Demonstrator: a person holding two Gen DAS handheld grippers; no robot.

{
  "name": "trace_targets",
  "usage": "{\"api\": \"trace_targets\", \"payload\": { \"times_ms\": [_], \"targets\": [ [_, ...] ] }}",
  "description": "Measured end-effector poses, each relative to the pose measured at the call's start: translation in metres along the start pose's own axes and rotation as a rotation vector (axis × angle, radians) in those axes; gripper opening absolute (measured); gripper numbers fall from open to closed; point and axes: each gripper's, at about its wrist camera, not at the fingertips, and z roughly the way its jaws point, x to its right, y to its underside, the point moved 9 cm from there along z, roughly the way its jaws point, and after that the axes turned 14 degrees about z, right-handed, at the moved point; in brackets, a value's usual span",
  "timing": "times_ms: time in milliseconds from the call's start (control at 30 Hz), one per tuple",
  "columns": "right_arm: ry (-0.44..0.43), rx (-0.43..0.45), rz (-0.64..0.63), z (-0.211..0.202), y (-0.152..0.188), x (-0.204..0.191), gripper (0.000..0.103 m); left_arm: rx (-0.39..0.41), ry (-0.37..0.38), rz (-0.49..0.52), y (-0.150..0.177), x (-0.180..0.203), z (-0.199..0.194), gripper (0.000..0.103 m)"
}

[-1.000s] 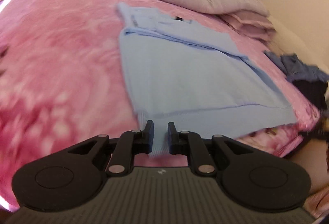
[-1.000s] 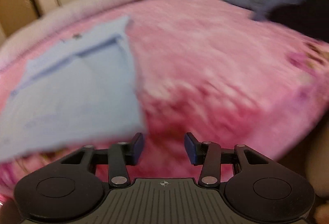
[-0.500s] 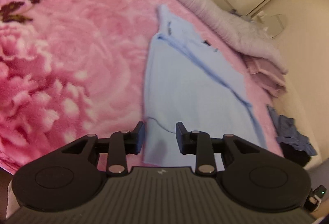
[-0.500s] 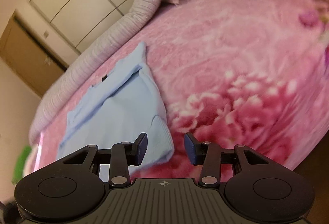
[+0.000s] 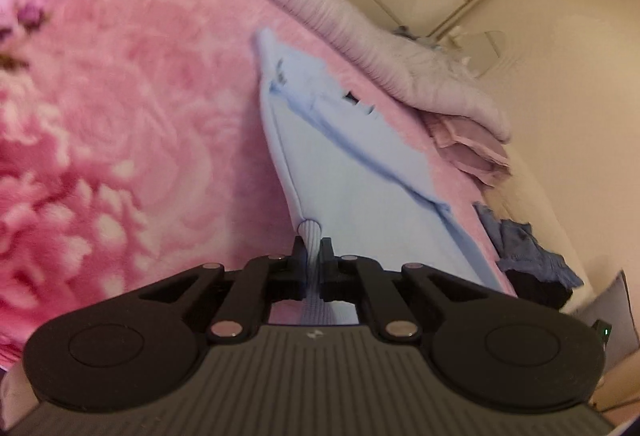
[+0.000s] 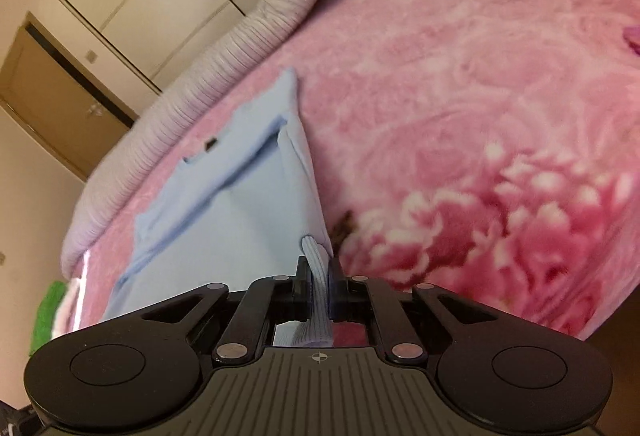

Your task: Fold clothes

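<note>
With both grippers' fingers clamped on the light blue sweater's (image 5: pixel 360 172) ribbed hem, grip looks shallow. Left gripper (image 5: pixel 313 250), right gripper (image 6: pixel 319 270): uneven lifting risks 1 corner slipping.

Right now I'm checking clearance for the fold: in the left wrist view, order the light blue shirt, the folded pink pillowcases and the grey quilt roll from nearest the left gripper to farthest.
1. Light blue shirt: hem pinched in the left gripper.
2. Folded pink pillowcases: right, beyond the shirt.
3. Grey quilt roll: along the bed's far edge, resting on the pillowcases.

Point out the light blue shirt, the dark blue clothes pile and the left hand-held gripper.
light blue shirt (image 5: pixel 360 188): left wrist view, flat body.
dark blue clothes pile (image 5: pixel 524 248): left wrist view, crumpled middle.
left hand-held gripper (image 5: pixel 313 248): left wrist view, between fingertips.
</note>
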Motion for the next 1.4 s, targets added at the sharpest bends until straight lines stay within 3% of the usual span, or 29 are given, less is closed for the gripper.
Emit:
{"api": "trace_targets", "payload": {
  "times_ms": [133,200,333,400,467,600,700,867,1033,1200,1400],
  "targets": [
    [0.073,-0.029,0.004,0.01,0.021,0.023,0.006,-0.049,-0.07,0.054,0.022,-0.001,-0.007,0.006],
    [0.088,-0.019,0.013,0.004,0.029,0.027,0.007,-0.028,-0.102,0.055,0.021,0.002,-0.016,0.006],
    [0.211,0.077,-0.152,-0.022,0.031,0.004,0.021,0.004,-0.208,0.164,0.001,0.026,-0.032,0.006],
    [0.223,0.144,-0.274,-0.027,0.033,-0.016,0.027,0.013,-0.244,0.225,-0.008,0.041,-0.033,0.013],
    [0.205,0.145,-0.333,-0.018,0.04,-0.034,0.036,-0.017,-0.256,0.263,-0.01,0.053,-0.02,0.021],
    [0.227,0.08,-0.343,0.011,0.062,-0.03,0.037,-0.155,-0.323,0.302,0.015,0.064,0.017,0.023],
    [0.268,0.07,-0.388,0.009,0.084,-0.019,0.037,-0.161,-0.379,0.362,0.033,0.078,0.014,0.031],
    [0.343,-0.045,-0.357,-0.009,0.119,-0.003,0.038,-0.208,-0.39,0.383,0.054,0.103,-0.004,0.034],
    [0.314,0.03,-0.397,-0.038,0.126,-0.023,0.039,-0.185,-0.391,0.394,0.058,0.124,-0.028,0.035],
    [0.368,0.131,-0.526,-0.061,0.126,-0.05,0.051,-0.149,-0.413,0.427,0.054,0.14,-0.044,0.041],
    [0.302,0.127,-0.5,-0.077,0.138,-0.055,0.054,-0.137,-0.407,0.451,0.063,0.152,-0.058,0.043]
  ]
}}
